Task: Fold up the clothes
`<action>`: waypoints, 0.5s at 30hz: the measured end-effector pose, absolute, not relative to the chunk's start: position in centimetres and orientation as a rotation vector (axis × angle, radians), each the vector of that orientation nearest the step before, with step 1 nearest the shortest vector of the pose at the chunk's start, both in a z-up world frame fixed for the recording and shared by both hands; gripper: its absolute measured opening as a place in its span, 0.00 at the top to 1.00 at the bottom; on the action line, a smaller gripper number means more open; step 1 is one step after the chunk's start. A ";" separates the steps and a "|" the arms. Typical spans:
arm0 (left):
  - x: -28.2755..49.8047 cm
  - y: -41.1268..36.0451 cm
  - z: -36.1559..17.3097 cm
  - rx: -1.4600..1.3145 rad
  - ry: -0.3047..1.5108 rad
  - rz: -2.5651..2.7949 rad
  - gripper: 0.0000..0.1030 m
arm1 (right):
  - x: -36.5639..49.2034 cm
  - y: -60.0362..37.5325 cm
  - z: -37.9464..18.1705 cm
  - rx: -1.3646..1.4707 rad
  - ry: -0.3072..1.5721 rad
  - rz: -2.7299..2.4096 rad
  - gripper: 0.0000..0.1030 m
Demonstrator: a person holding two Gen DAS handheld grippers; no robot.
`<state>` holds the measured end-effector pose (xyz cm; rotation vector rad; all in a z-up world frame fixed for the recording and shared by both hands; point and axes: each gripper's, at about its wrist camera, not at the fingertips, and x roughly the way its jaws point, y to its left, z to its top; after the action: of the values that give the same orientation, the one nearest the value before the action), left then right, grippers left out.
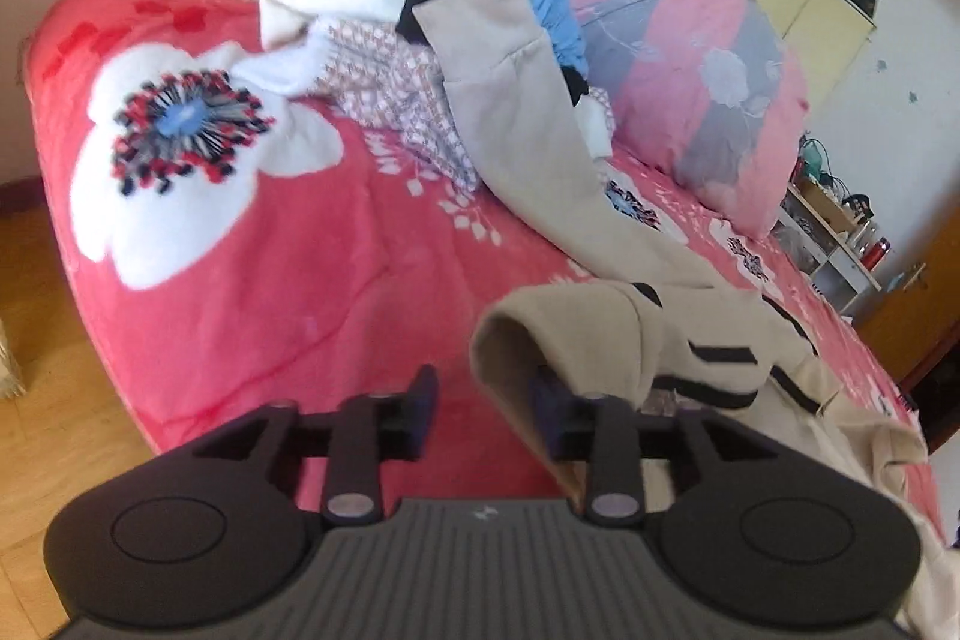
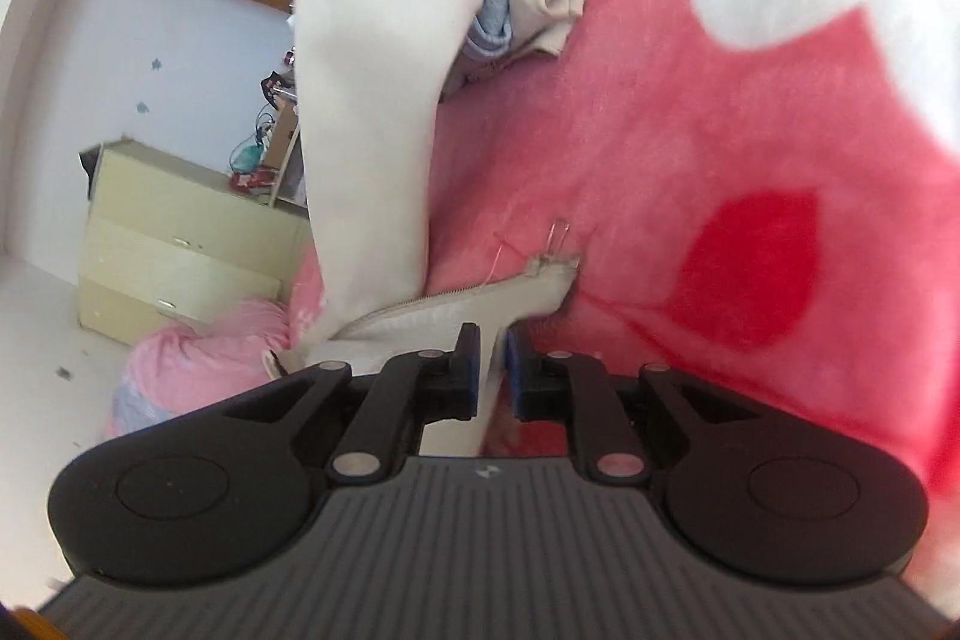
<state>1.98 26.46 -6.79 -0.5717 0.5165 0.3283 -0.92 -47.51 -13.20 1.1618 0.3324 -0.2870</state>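
Red floral blanket (image 1: 252,268) below, my left gripper (image 1: 486,388) spread, right gripper (image 2: 492,364) pinching limp beige jacket (image 2: 372,112) — best held by its zippered hem.

L wrist view: beige jacket (image 1: 708,340) runs off the right edge; its cuff drapes over one finger (image 1: 543,391), hiding the pad. R wrist view: blanket (image 2: 720,130) flower print blurred, top right. Shelf (image 2: 273,160) items too small to ID.

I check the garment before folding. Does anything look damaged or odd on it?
Yes. At the beige garment's zipper corner, just ahead of the right gripper, loose threads stick out over the red blanket, so the edge looks frayed.
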 end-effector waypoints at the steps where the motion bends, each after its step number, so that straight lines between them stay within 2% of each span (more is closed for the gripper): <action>1: 0.8 25.8 -6.4 -0.551 0.510 0.309 0.52 | -2.2 -47.3 -12.6 1.141 0.303 -0.307 0.81; 4: -1.0 23.5 -6.1 -0.573 0.542 0.150 0.47 | -5.4 -46.5 -10.8 1.093 0.273 -0.297 0.71; 5: -1.2 22.6 -6.2 -0.600 0.565 0.072 0.45 | -6.0 -46.0 -10.4 1.083 0.298 -0.253 0.69; 7: -0.1 20.8 -7.5 -0.693 0.631 -0.049 0.43 | -4.6 -43.3 -11.2 1.097 0.443 -0.127 0.59; 11: 3.7 18.3 -10.4 -0.781 0.691 -0.076 0.35 | -1.1 -37.5 -13.3 1.095 0.734 0.095 0.57; 13: 5.2 18.3 -10.6 -0.817 0.683 -0.068 0.30 | -0.1 -35.9 -14.1 1.069 0.754 0.054 0.58; 15: 6.6 18.6 -10.9 -0.850 0.684 -0.046 0.31 | 1.1 -35.8 -14.5 1.093 0.721 0.034 0.58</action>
<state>6.60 18.63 -10.86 -0.8496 0.6843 -0.0458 1.11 -35.82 -14.54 1.0926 0.7208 0.0336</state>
